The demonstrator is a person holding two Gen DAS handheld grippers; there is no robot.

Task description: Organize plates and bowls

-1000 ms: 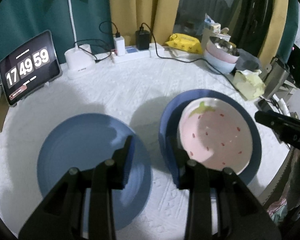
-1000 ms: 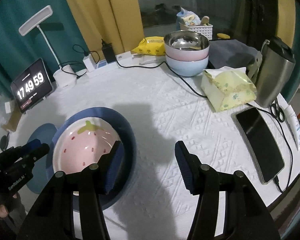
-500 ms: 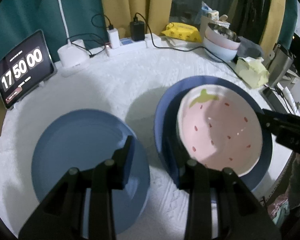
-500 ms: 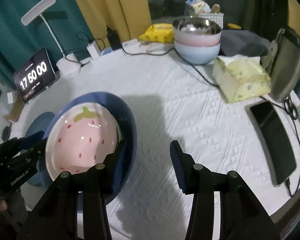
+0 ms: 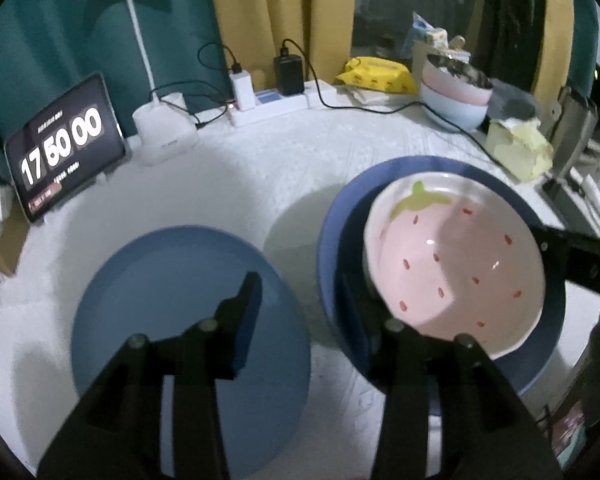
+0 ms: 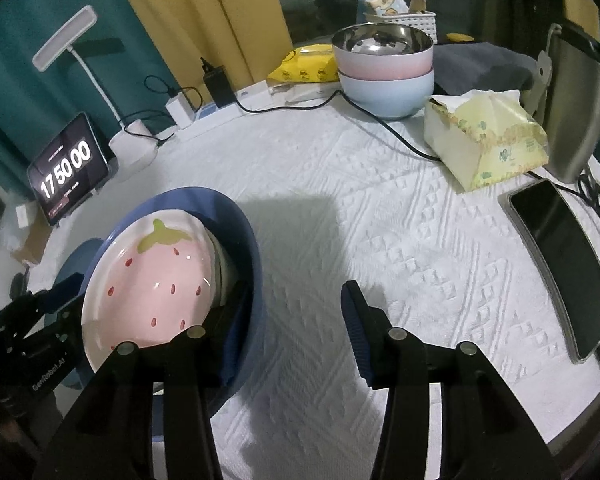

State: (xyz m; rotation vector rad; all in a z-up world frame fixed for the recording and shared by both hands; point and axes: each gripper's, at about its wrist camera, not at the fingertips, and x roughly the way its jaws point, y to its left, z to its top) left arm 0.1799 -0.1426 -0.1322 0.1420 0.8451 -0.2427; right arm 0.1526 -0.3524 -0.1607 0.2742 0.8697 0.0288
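A dark blue bowl (image 5: 336,248) (image 6: 236,216) stands on the white cloth, with a pink strawberry plate (image 5: 456,268) (image 6: 156,276) tilted inside it. A flat light blue plate (image 5: 160,300) lies to its left. My left gripper (image 5: 300,304) straddles the bowl's left rim. Its jaws are opening and its left pad stands clear of the rim, over the light blue plate. My right gripper (image 6: 296,312) straddles the bowl's right rim, one finger inside and the other out over the cloth, pads not pressing. Each gripper also shows in the other's view, left gripper (image 6: 56,300) and right gripper (image 5: 572,256).
At the back stand a stack of bowls (image 6: 384,76), steel on pink on pale blue, a tissue pack (image 6: 488,140), a steel kettle (image 6: 580,100) and a phone (image 6: 560,260). A tablet clock (image 5: 64,144), a lamp base (image 5: 164,132) and a power strip (image 5: 276,104) line the far left. A black cable (image 6: 384,128) crosses the cloth.
The right gripper sank toward the bowl and narrowed, so its left finger now sits inside the rim. The left gripper's jaws widened slightly. The clock turned to 17:50:00.
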